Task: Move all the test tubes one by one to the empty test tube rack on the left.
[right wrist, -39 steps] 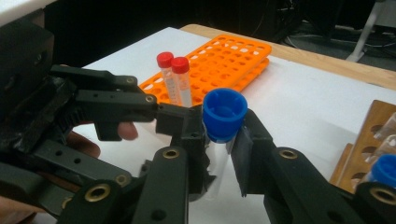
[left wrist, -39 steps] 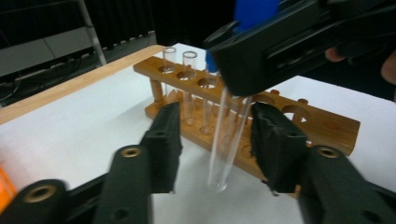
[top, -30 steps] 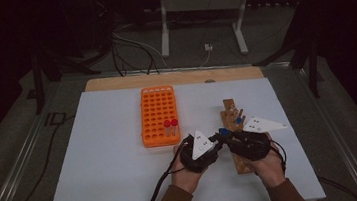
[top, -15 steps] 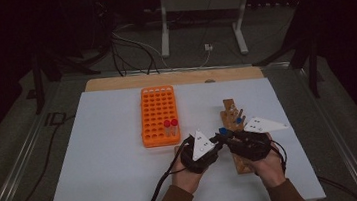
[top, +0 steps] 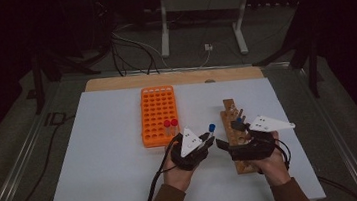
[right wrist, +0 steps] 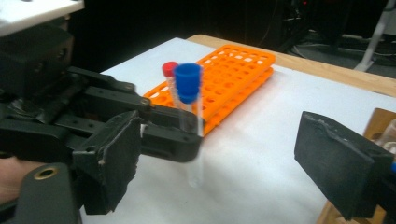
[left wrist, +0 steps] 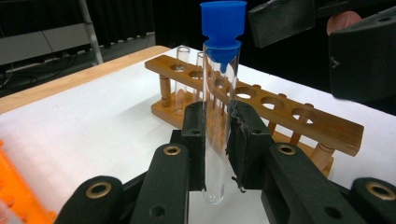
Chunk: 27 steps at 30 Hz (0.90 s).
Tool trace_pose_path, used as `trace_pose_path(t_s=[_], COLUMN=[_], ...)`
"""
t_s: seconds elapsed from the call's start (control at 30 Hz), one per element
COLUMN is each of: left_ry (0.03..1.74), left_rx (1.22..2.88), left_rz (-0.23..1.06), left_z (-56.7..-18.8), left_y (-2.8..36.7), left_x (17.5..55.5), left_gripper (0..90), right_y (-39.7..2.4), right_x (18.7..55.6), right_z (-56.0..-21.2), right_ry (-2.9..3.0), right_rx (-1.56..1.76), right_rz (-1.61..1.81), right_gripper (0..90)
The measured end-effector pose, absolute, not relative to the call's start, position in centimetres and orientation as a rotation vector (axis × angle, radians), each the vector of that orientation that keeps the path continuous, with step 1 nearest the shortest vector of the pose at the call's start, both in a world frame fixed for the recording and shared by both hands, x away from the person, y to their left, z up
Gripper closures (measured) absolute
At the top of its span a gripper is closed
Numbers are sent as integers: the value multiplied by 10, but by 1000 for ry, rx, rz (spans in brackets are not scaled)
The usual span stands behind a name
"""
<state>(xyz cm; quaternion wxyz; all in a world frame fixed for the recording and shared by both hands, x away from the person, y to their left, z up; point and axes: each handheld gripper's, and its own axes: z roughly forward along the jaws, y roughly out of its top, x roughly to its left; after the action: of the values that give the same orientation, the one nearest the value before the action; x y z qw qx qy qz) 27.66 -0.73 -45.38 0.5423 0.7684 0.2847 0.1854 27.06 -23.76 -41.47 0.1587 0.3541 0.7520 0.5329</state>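
High view showed the left gripper (top: pixel 210 140) and the right gripper (top: pixel 224 145) side by side near the table's (top: pixel 110 188) front edge, their tips close together. A blue-capped test tube (top: pixel 210 129) stood upright in the left gripper's tips, between the orange rack (top: pixel 158 115) to their left and the wooden rack (top: pixel 233 125) to their right, which lay partly under the right gripper. Two red-capped tubes (top: pixel 170 126) stood in the orange rack's near right corner; at that distance it was hard to tell whether the right gripper touched the blue-capped tube. Left gripper view showed its two pads (left wrist: pixel 243 140) pressed on the glass of the test tube (left wrist: pixel 219 116) from both sides, gripping it below its middle, the blue cap (left wrist: pixel 223 21) well above the pads and the rounded bottom hanging just below them. The wooden rack (left wrist: pixel 261 102) lay just beyond the pads, with tubes in its far holes. Right gripper view showed its jaws spread wide, having just been opening, with the test tube (right wrist: pixel 190 107) between the pads (right wrist: pixel 114 154) but farther off, touched by neither, and held by the left gripper (right wrist: pixel 163 128). The orange rack (right wrist: pixel 233 70) lay behind the tube.
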Motion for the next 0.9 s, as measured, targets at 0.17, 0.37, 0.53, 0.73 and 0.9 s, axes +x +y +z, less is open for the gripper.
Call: trace_pose_path(t_s=[0.17,0.37,0.53,0.73,0.9], left_ry=[686,700,717,725,738], left_rx=[1819,1816,1800,1796,1787], left_rz=[446,465,467,481,493], left_z=[-452,-450,-449,-448,-447], left_y=[4,18,30,42,51], left_x=[277,279,281,283,284], left_gripper=[778,778,777,777,777], right_y=[-244,-254,-259,-261,-262], right_x=[272,274,275,275,275], right_z=[-417,-420,-420,-420,-420], right_ry=[2125,2081,2066,2061,2057], right_rx=[1035,1088,1108,1111,1116], right_rz=[1493,1473,1466,1469,1473], right_gripper=[32,11,11,11,11])
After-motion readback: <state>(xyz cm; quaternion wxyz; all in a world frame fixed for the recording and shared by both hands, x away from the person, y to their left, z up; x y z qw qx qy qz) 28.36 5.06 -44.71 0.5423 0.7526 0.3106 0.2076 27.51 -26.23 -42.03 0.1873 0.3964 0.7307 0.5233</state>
